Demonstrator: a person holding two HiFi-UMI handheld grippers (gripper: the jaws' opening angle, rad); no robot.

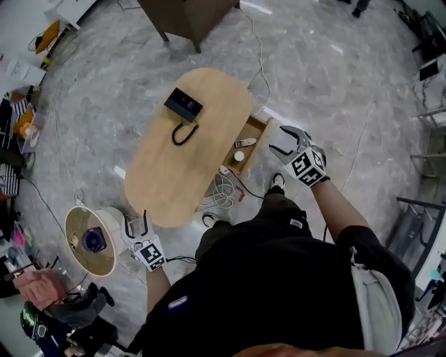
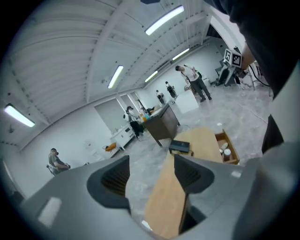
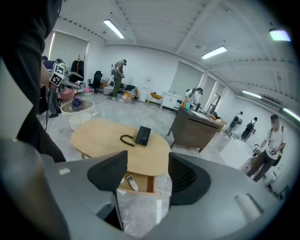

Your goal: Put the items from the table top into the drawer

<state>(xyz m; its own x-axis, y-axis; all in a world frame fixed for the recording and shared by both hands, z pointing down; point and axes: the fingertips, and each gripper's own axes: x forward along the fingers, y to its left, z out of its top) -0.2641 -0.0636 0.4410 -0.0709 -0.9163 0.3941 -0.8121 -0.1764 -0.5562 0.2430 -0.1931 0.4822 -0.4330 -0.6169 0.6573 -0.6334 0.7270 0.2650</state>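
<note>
An oval wooden table (image 1: 167,167) carries a black box (image 1: 183,104) with a curled black cable (image 1: 183,132) beside it. The box (image 3: 143,135) and cable (image 3: 126,139) also show in the right gripper view, and the box (image 2: 180,147) in the left gripper view. On the table's right side a drawer (image 1: 252,130) stands pulled out, holding a white remote (image 1: 244,143) and a small white round object (image 1: 239,156). My right gripper (image 1: 287,139) hangs open just right of the drawer, nothing between its jaws. My left gripper (image 1: 136,222) is open and empty, off the table's near-left end.
A round woven basket (image 1: 89,241) sits on the floor at the left by my left gripper. White and black cables (image 1: 221,192) lie on the floor under the drawer. A dark wooden cabinet (image 1: 189,17) stands beyond the table. Clutter lines the left edge (image 1: 17,132).
</note>
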